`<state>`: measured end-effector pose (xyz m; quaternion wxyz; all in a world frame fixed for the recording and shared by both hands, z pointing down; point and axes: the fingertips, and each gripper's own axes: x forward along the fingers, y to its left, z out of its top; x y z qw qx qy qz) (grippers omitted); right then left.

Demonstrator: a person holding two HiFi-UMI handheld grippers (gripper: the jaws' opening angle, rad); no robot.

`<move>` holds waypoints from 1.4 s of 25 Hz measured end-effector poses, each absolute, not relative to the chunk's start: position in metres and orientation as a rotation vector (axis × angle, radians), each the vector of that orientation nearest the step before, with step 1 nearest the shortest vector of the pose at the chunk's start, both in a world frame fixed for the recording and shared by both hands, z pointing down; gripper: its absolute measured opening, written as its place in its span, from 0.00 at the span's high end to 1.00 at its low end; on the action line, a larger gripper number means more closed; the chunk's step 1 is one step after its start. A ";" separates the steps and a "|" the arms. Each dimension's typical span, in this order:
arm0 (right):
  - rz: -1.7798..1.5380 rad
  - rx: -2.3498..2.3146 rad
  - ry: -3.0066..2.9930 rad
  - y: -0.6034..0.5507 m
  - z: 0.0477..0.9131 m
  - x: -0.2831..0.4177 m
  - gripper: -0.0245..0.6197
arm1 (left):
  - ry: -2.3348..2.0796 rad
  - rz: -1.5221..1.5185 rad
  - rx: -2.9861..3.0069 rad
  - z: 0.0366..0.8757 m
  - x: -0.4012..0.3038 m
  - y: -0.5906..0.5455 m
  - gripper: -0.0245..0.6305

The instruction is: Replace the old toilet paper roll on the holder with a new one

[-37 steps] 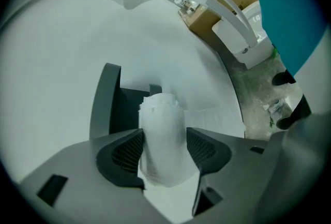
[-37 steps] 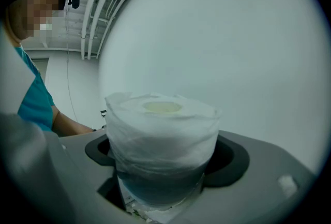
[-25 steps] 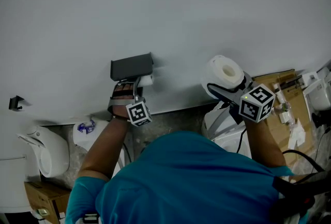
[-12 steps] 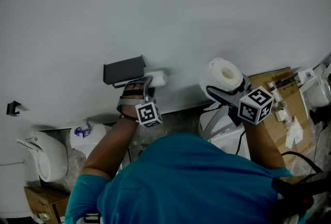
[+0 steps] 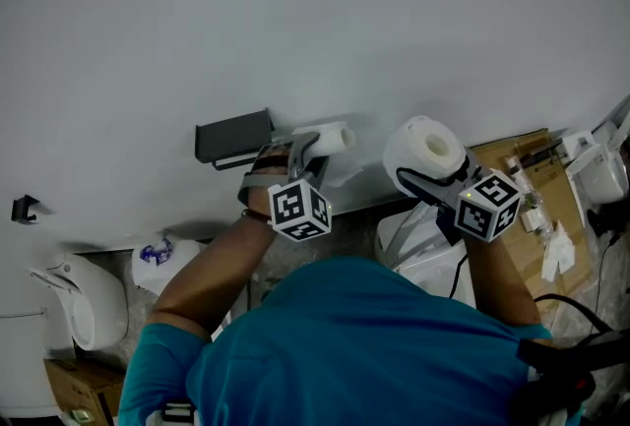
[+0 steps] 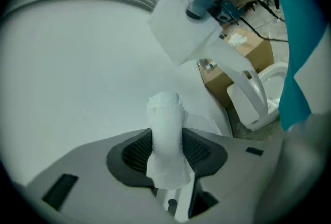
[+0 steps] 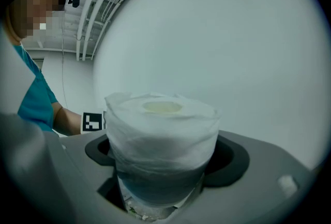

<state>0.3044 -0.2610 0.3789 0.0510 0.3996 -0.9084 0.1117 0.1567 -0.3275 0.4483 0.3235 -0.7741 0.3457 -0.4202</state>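
At the far left of the head view a white toilet (image 5: 87,301) stands on the floor. Beside it lies a white bag with blue print (image 5: 157,252), and I cannot tell what is inside. Higher on the pale wall (image 5: 315,11) hangs the dark holder (image 5: 234,135), and no roll shows on it.

Just right of the holder, the left gripper (image 5: 317,149) has its jaws clenched on the old toilet paper roll (image 5: 332,137). It is a thin, nearly spent core with a loose flap of tissue trailing from it. It looks very light and soft, and a hard pinch would probably flatten it. The present hold across its middle, which the left gripper view shows plainly, seems the sensible one.

Further right, the right gripper (image 5: 423,166) grasps the new toilet paper roll (image 5: 425,149), with its jaws spread wide around the full, plump body. The right gripper view shows the roll upright between them, hollow core upward. This roll should be light but bulky. It is springy under pressure and not slippery, so holding it by the outer wall keeps the core free for the holder's bar.

Below that hand sits a white bag (image 5: 418,232) whose contents are hidden. At the far right, an open cardboard box (image 5: 532,163) holds small items too small to identify.
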 end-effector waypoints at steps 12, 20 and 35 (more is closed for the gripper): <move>0.312 1.220 -2.792 -0.258 0.367 0.297 0.26 | 0.942 -0.691 -2.968 0.321 0.151 -0.349 0.69; 0.298 1.191 -2.802 -0.262 0.364 0.280 0.26 | 1.226 -0.238 -3.243 0.270 0.055 -0.374 0.69; 0.280 1.087 -2.803 -0.271 0.360 0.218 0.26 | 1.596 -0.158 -3.111 0.342 -0.081 -0.380 0.69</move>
